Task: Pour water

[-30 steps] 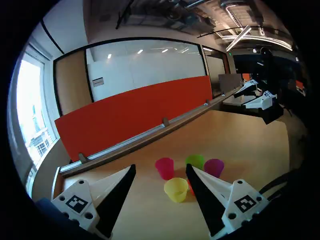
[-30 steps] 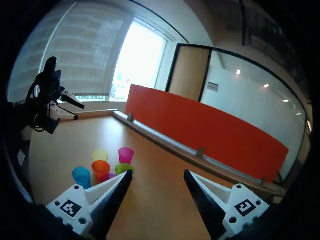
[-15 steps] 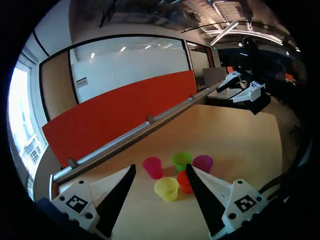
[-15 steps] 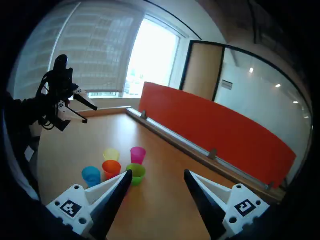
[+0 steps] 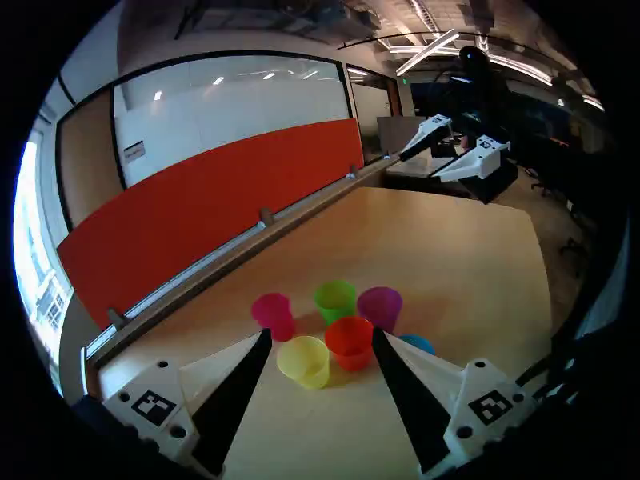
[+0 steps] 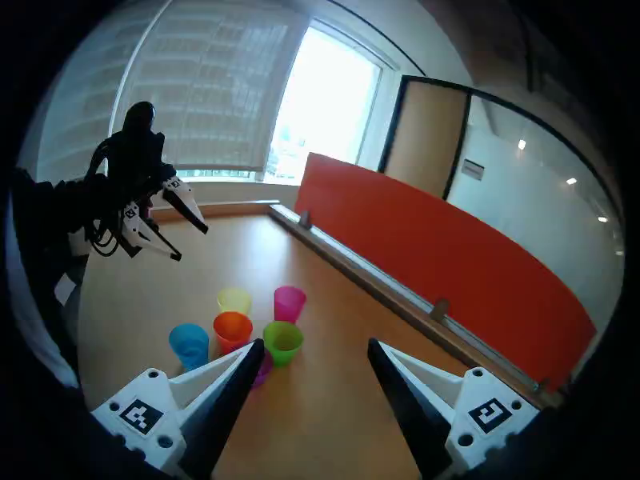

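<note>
Over the last second both cameras have swung toward the cluster of six plastic cups. In the left gripper view the cluster has slid from the right finger toward the middle of the left claw. The orange cup and yellow cup now sit between its tips, and the pink cup, green cup and purple cup stand just beyond them. Both claws are spread wide and carry nothing, so I judge this to be the approach: no cup is picked yet and the pouring has not begun. Whether any cup holds water cannot be told. The right claw has the green cup just ahead of its left fingertip, with the rest of the cluster off to that side on the wooden surface. The views complement each other. The right gripper view shows the blue cup whole, while the purple cup is half hidden behind a finger. In the left gripper view the purple cup is plain and the blue cup barely peeks past the right finger. Each view also catches the other claw far off, raised above the surface: the right claw and the left claw.
</note>
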